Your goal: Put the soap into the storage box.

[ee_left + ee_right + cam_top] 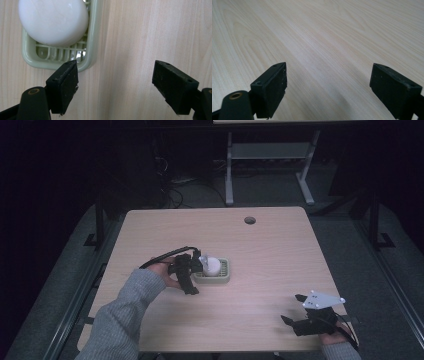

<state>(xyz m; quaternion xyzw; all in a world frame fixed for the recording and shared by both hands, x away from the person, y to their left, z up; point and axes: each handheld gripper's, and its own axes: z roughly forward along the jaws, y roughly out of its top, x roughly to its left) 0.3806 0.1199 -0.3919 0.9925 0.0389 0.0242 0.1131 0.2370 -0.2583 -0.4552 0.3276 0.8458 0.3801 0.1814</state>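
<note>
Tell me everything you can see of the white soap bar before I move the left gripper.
The white soap bar is a smooth, rounded oval, matte with faint scuffs, looking whole and dry. It lies flat in the pale green slotted soap dish, resting on the dish's ribs toward one end, so the slots at the other end are bare. The dish sits on the wooden table. The left gripper is beside the dish, jaws wide open and clear of the soap; nothing else touches it.
</note>
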